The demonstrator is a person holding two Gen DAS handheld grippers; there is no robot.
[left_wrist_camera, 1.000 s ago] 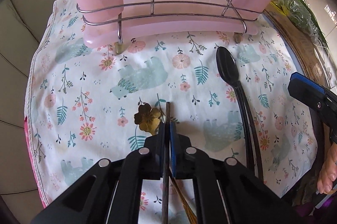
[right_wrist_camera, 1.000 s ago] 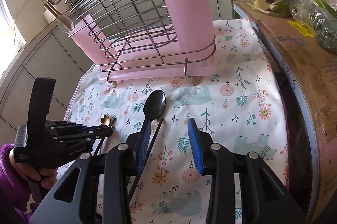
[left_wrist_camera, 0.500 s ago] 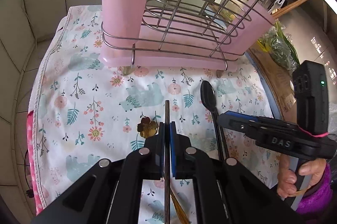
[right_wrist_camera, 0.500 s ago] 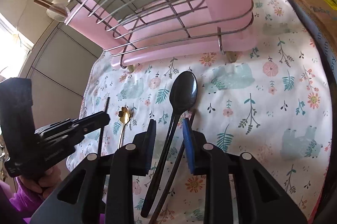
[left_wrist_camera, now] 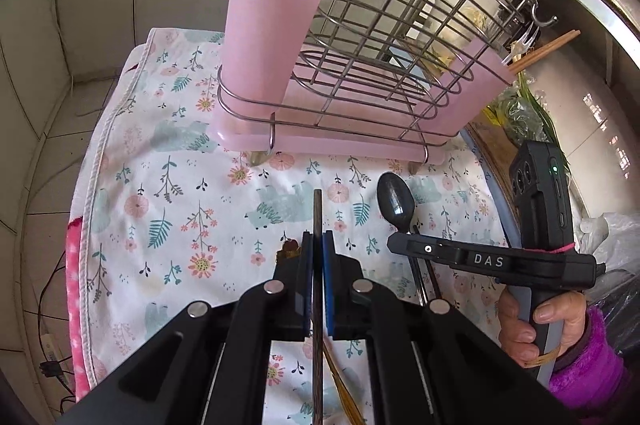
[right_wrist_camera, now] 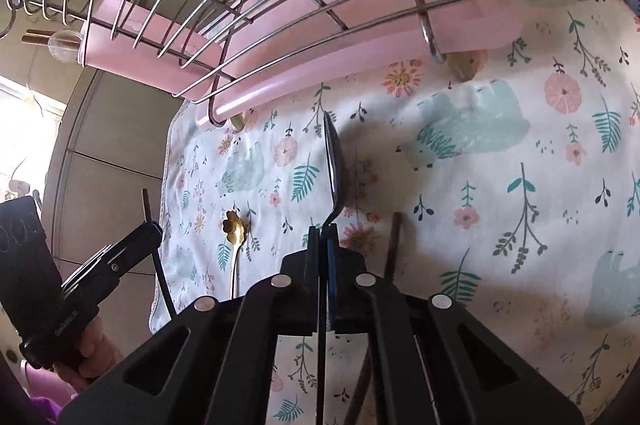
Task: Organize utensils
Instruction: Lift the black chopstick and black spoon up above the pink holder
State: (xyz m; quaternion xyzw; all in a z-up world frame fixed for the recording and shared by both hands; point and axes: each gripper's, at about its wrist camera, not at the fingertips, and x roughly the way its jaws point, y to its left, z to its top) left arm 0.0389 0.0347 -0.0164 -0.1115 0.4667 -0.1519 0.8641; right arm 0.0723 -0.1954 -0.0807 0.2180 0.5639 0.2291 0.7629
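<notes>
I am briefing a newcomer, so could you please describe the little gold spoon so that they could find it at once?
Start at the pink and wire utensil rack on the floral cloth. On the cloth in front of it, between the two grippers, lies the gold spoon. Unlike the black spoon and dark chopsticks nearby, it is gold with a flower-shaped end.

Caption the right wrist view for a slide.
Right gripper shut on the black spoon, floral cloth below, pink wire rack ahead.
</notes>
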